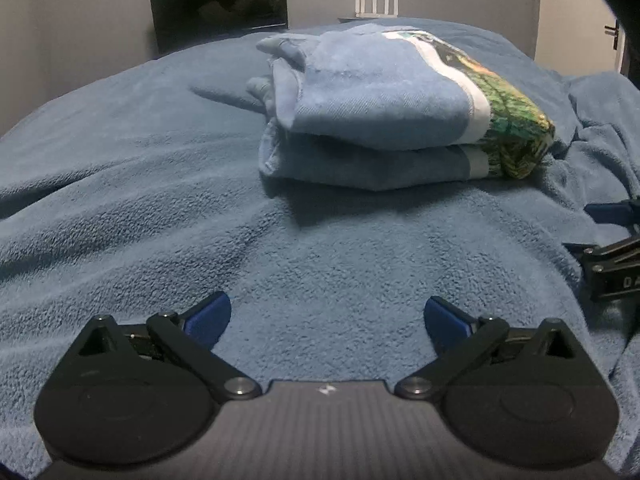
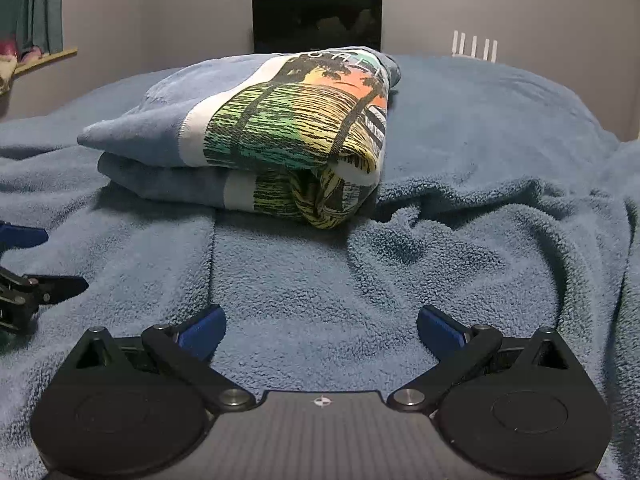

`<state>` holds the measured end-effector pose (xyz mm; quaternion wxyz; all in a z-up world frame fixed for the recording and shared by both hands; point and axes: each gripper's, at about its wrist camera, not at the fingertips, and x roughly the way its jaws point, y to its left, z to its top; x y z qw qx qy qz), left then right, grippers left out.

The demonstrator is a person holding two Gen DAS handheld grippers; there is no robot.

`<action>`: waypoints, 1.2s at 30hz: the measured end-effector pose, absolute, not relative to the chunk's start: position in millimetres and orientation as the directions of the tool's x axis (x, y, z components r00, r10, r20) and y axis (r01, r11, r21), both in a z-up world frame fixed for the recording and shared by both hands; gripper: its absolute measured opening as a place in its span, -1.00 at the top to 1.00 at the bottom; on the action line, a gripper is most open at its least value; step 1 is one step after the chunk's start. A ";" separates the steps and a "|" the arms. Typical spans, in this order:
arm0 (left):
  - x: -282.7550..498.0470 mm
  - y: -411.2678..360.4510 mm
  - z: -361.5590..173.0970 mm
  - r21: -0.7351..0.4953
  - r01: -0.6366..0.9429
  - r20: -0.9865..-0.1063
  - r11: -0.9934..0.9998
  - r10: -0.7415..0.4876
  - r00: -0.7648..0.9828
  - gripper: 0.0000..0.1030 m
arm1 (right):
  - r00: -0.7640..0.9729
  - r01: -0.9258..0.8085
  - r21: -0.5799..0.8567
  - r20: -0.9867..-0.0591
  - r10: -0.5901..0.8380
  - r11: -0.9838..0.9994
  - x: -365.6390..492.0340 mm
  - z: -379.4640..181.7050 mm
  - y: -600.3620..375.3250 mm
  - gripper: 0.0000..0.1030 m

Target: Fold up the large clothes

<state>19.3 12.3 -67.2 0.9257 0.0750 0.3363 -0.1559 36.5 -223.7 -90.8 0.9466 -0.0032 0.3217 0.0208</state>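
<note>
The folded light-blue T-shirt with a colourful sunset print [image 1: 384, 108] [image 2: 256, 128] lies on the blue fleece blanket [image 1: 160, 200] [image 2: 480, 160], ahead of both tongs. The left gripper [image 1: 327, 320] and right gripper [image 2: 321, 326] are spread wide, grasping nothing, near each other.

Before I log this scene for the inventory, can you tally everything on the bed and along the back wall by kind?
Folded garment: 1
Blue fleece blanket: 1
Grippers, left gripper and right gripper, both open: 2
Dark screen: 1
White router with antennas: 1
Total: 6
</note>
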 end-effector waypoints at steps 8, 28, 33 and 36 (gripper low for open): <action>23.8 6.6 -70.1 0.051 0.338 -0.646 0.940 -0.227 0.729 -1.00 | 0.797 -0.043 0.001 -0.603 0.035 0.999 38.9 -93.6 -223.5 -1.00; 24.2 8.3 -70.3 0.046 0.338 -0.646 0.940 -0.230 0.728 -1.00 | 0.796 -0.043 -0.001 -0.604 0.033 0.999 38.7 -94.4 -223.5 -1.00; 24.3 8.3 -70.5 0.046 0.338 -0.646 0.940 -0.230 0.728 -1.00 | 0.796 -0.042 -0.001 -0.604 0.033 0.999 39.0 -94.7 -223.5 -1.00; 24.2 8.4 -70.3 0.045 0.338 -0.646 0.940 -0.230 0.728 -1.00 | 0.797 -0.042 -0.001 -0.604 0.033 0.999 39.1 -94.8 -223.6 -1.00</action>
